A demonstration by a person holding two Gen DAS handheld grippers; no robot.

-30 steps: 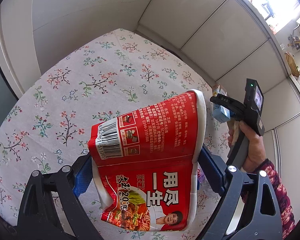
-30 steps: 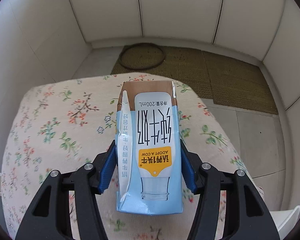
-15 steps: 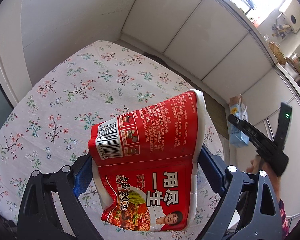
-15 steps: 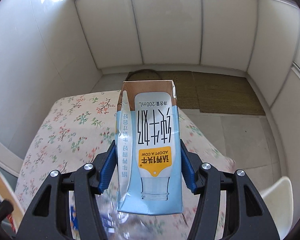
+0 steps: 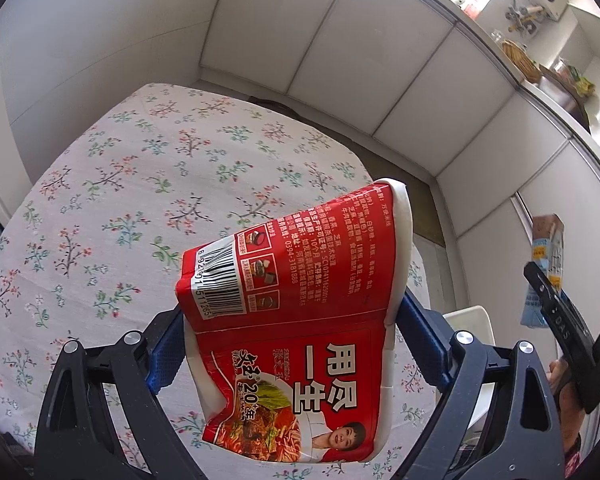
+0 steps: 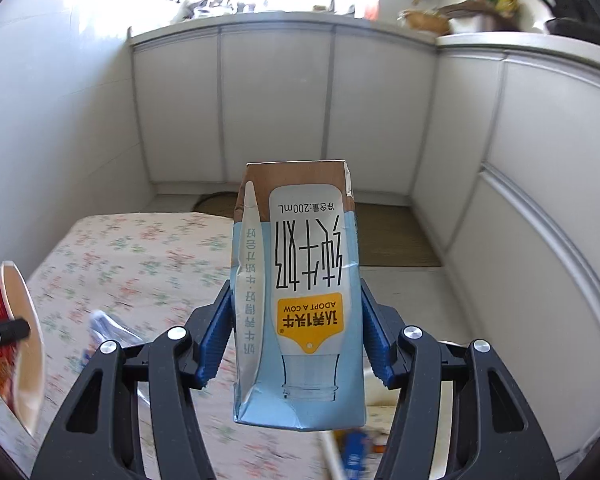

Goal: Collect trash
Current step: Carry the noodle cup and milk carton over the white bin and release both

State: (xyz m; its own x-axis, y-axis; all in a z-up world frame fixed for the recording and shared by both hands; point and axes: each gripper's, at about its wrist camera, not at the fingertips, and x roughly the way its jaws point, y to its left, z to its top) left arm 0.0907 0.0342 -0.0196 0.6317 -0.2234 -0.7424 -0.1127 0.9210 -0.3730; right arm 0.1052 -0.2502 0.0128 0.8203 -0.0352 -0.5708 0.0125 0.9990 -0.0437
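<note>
Both claws are loaded: the left gripper (image 5: 296, 344) is clenched on a crushed red noodle cup (image 5: 300, 300), the right gripper (image 6: 296, 344) on a pale-blue milk carton (image 6: 296, 300), whose long axis is aligned forward along the fingers, above the floral-clothed table (image 5: 120, 200).

A table (image 5: 148, 184) covered by a white cloth printed with small red and green flower sprigs fills the left and middle of the scene, its far edge near the white cabinet fronts. On the near part of the cloth, in the right wrist view, lie 1 crumpled clear wrapper (image 6: 108, 326) at left and blurred blue and white scraps (image 6: 352, 454) at right, too smeared to identify.
</note>
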